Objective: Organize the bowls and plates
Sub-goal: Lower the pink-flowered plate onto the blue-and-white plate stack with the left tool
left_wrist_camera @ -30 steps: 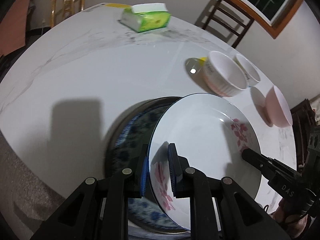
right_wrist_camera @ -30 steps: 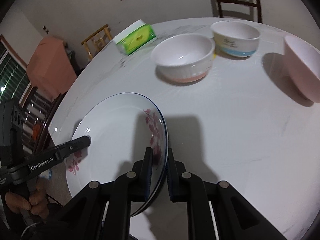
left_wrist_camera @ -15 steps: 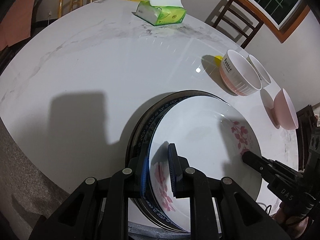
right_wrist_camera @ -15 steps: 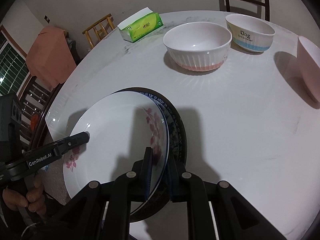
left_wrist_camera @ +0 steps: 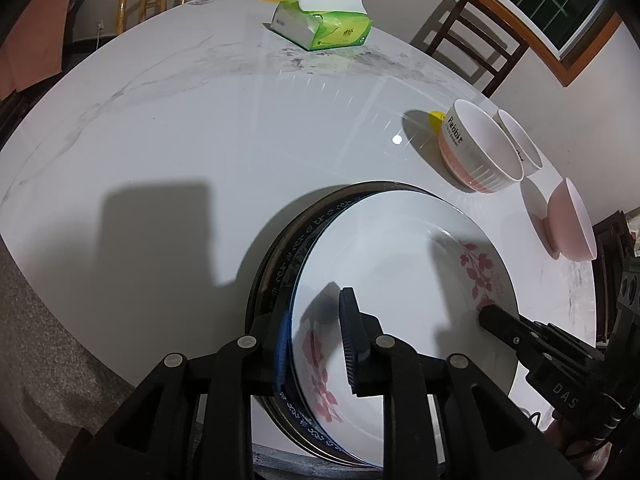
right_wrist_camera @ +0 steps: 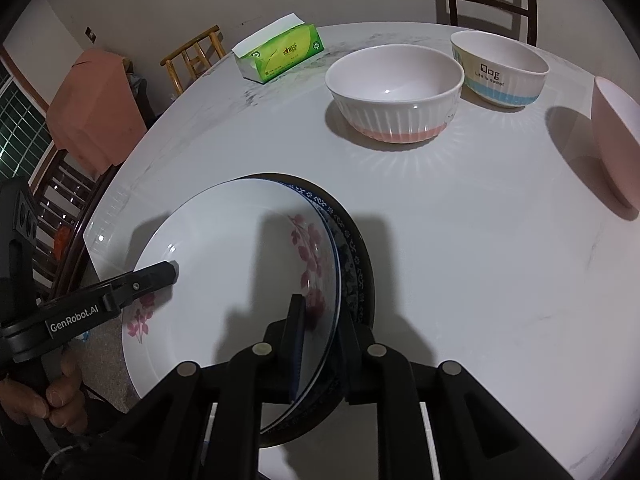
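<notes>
Left gripper (left_wrist_camera: 316, 344) is straddling the near rim of the white plate w/ pink flowers (left_wrist_camera: 400, 280); its fingers are sitting either side of the rim w/ a visible gap btwn the inner pad and the plate, so it's looking apart, not clamping. Right gripper (right_wrist_camera: 318, 344) is doing the same on the opposite rim of that plate (right_wrist_camera: 224, 272), one finger inside the dish, the other outside beside the dark plate; can't tell whether it's pinching or loose. White plate is lying on top of a blue-patterned plate (left_wrist_camera: 298, 248), which is sitting in a dark-rimmed one under it, all stacked at the near edge of the round marble table (left_wrist_camera: 200, 120); in the right wrist view the blue-patterned plate (right_wrist_camera: 348, 248) is peeking out on the right side only. Further back, three bowls are standing upright & separate: a ribbed white bowl w/ pink base (right_wrist_camera: 394, 94), a bowl w/ blue band (right_wrist_camera: 500, 68) just beside it, and a pink bowl (right_wrist_camera: 616, 140) near the right edge, apart from the other two. Green tissue pack (right_wrist_camera: 280, 54) is resting at the far side, well apart from the bowls.
</notes>
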Demonstrator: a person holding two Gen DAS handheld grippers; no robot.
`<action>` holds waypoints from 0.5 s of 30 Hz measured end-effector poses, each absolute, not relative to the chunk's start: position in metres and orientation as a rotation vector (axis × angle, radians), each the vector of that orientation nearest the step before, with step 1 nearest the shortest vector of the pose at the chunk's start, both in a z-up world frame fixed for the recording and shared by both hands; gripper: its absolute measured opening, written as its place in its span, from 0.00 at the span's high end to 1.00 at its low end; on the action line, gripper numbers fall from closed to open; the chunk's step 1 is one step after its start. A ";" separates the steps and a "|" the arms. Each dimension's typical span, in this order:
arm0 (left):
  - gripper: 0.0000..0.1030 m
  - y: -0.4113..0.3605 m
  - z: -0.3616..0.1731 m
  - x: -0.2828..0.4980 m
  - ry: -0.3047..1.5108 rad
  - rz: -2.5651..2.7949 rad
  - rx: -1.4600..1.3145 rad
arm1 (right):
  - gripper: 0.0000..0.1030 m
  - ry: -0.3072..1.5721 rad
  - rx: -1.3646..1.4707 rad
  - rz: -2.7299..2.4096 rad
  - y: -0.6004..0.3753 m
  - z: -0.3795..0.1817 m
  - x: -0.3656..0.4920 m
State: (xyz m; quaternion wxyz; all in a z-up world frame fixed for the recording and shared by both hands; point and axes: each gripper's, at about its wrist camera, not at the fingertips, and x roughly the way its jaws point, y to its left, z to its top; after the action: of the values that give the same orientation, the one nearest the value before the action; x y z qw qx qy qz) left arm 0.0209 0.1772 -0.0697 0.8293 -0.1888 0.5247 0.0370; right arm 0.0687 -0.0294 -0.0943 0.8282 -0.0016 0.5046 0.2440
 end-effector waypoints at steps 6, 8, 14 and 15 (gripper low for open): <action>0.80 0.177 -0.070 0.022 1.117 0.081 -0.404 | 0.84 1.072 -0.005 0.517 -0.029 -0.094 0.069; 0.79 0.177 -0.070 0.022 1.120 0.085 -0.405 | 0.84 1.073 -0.007 0.517 -0.029 -0.094 0.068; 0.79 0.174 -0.069 0.024 1.130 0.097 -0.390 | 0.83 1.074 -0.034 0.519 -0.028 -0.093 0.067; 0.78 0.174 -0.069 0.024 1.131 0.097 -0.390 | 0.83 1.071 -0.042 0.517 -0.027 -0.093 0.066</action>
State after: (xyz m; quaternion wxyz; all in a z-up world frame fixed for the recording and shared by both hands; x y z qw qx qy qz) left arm 0.0244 0.1744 -0.0693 0.8253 -0.1835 0.5321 0.0455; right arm 0.0664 -0.0266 -0.0933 0.8280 -0.0199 0.5046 0.2437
